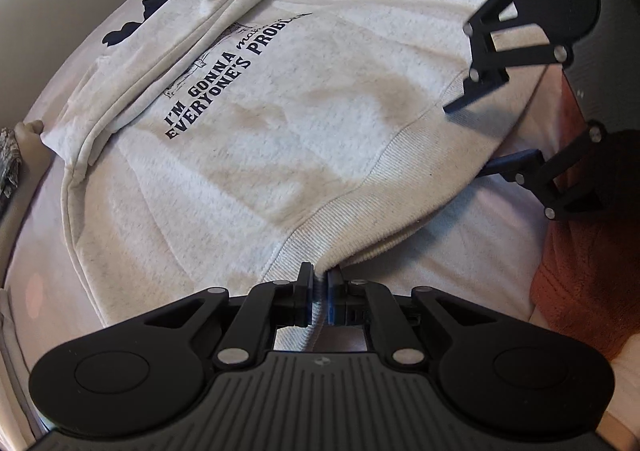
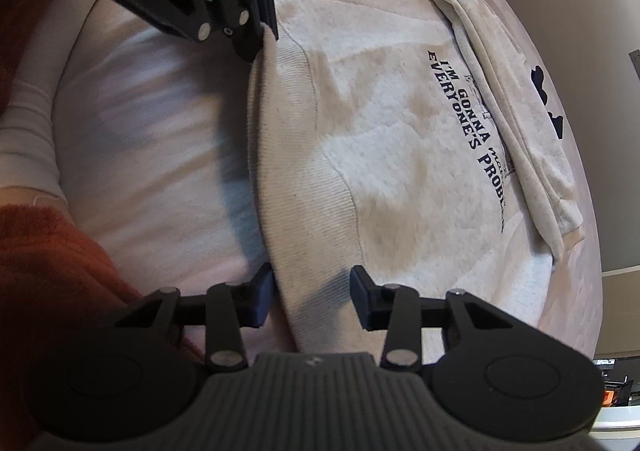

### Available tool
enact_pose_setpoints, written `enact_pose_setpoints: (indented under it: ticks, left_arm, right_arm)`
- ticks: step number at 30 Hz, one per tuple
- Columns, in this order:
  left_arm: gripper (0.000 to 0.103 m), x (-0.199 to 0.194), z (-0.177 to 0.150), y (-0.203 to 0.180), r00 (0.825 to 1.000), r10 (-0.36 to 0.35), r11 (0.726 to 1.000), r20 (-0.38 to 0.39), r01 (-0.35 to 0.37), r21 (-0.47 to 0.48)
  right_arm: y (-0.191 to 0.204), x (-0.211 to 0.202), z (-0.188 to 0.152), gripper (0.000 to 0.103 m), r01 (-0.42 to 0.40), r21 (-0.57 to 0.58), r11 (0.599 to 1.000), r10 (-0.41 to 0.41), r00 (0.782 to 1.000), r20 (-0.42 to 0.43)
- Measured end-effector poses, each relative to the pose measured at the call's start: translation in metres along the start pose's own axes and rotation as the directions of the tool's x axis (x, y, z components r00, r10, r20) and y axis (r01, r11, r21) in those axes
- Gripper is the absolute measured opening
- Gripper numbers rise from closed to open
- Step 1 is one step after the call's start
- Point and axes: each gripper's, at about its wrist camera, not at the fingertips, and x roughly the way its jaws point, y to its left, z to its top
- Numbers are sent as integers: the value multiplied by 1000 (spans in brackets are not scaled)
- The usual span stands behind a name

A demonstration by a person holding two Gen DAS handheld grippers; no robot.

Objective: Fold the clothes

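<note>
A pale grey sweatshirt (image 1: 280, 139) lies flat on the pinkish bed sheet (image 2: 152, 139). The left gripper (image 1: 319, 293) pinches its ribbed hem (image 1: 400, 171); the right gripper (image 2: 312, 301) straddles the same hem, jaws partly apart, pads not pressing.

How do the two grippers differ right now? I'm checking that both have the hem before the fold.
The left gripper is shut on the sweatshirt hem; the right gripper is open, its jaws straddling the hem without pinching. The left lifts its corner; the right's stretch lies flat. Both work the same ribbed hem.
</note>
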Motion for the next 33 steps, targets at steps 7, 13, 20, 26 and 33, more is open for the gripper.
enact_pose_setpoints:
  ticks: [7,13,20,26,33]
  left_arm:
    - [5,-8,0,12,999,-34,998,33,36,-60]
    - [51,-13,-1,-5,998,-15,999,60,12,48]
    - [49,-1,-5,-26,987,163,953,13,-160,256]
    - [24,13,-26,-33,970,241,877,-41,-200,436]
    - [4,-11,-11,14,991,131,977,-16,-126,174]
  right_arm:
    - [-5,-6,-5,10,51,44,998,-53,998,43]
    - [-26,-15,-12,9,40,179,983,-59,993,99]
    - [-45,-21,-19,9,-30,304,952,-17,988,152]
    - [-61,-25,-27,9,-97,403,910,17,980,199]
    - [-56,-24,-23,11,-89,370,925,18,981,193]
